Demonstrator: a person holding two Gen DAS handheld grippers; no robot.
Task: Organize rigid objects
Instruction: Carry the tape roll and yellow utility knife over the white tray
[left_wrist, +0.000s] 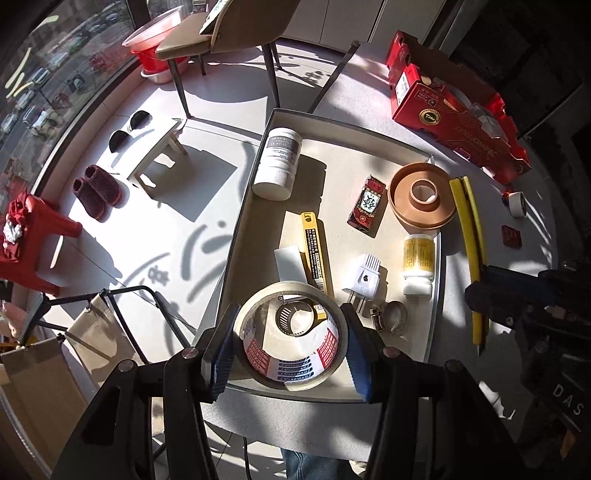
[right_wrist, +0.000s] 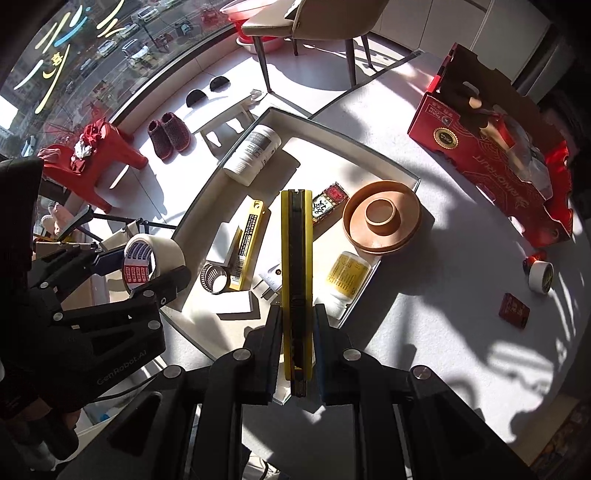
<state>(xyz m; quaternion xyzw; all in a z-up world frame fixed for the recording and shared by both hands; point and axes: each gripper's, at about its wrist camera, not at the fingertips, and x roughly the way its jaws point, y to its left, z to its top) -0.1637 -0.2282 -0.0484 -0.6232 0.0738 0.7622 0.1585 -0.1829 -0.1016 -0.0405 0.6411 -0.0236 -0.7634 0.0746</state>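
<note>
This looks like a lived-in home, a sunny room high above a street. A pair of knitted slippers (left_wrist: 96, 192) sits on the tiled floor beside a small wooden stool (left_wrist: 157, 155). A padded dining chair (left_wrist: 218, 33) stands near the round white desk (right_wrist: 443, 258), and parked cars (left_wrist: 33, 85) show far below through the curved window.

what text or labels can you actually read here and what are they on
"GenRobot.AI" on the left gripper body.
"DAS" on the right gripper body, cut off.
"RINOFRUIT", as best it reads, on the red carton.
Blue and red print inside the clear tape roll: too blurred.
Labels on the white bottle, small bottle and yellow blade case: too small.
Characters on the red packet: unreadable.
</note>
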